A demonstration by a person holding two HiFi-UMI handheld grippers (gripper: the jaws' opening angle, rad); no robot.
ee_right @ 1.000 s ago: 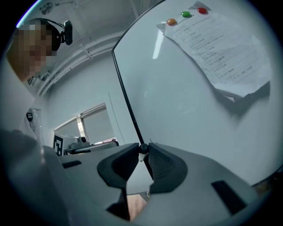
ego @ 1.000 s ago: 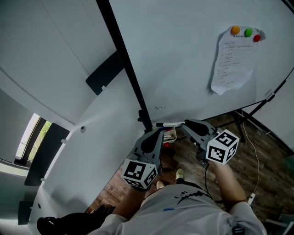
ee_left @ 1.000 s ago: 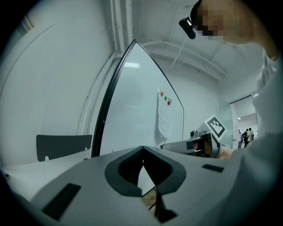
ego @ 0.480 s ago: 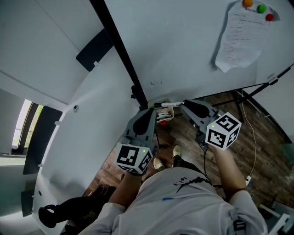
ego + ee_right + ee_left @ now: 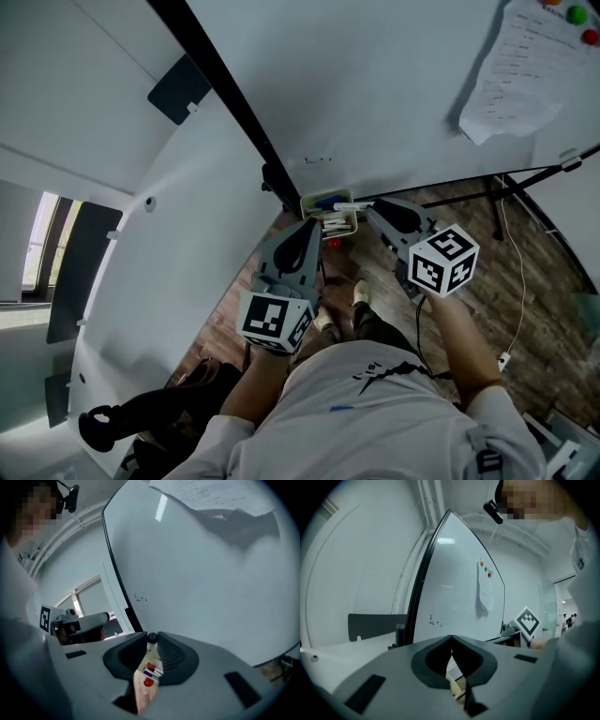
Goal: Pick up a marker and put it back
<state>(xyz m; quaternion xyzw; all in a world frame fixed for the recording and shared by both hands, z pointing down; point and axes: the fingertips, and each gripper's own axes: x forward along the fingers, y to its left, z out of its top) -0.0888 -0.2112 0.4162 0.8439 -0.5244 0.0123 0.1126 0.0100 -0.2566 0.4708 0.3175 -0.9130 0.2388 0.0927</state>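
Clamping a white marker (image 5: 349, 205), the right gripper (image 5: 372, 206) hangs close by the tray (image 5: 306, 201) of markers; the left gripper (image 5: 315, 226) beside it has its jaws together on nothing. Only the right gripper view shows the marker's black cap (image 5: 152, 638) between ribbed pads (image 5: 169, 654). Beyond, the glossy whiteboard (image 5: 375, 94) carries a curled paper sheet (image 5: 525, 66).

Whiteboard (image 5: 375, 94) fills the upper frame; paper sheet (image 5: 520, 70) pinned upper right; wooden floor (image 5: 511, 281) lower right; dark panel (image 5: 178, 89) upper left.
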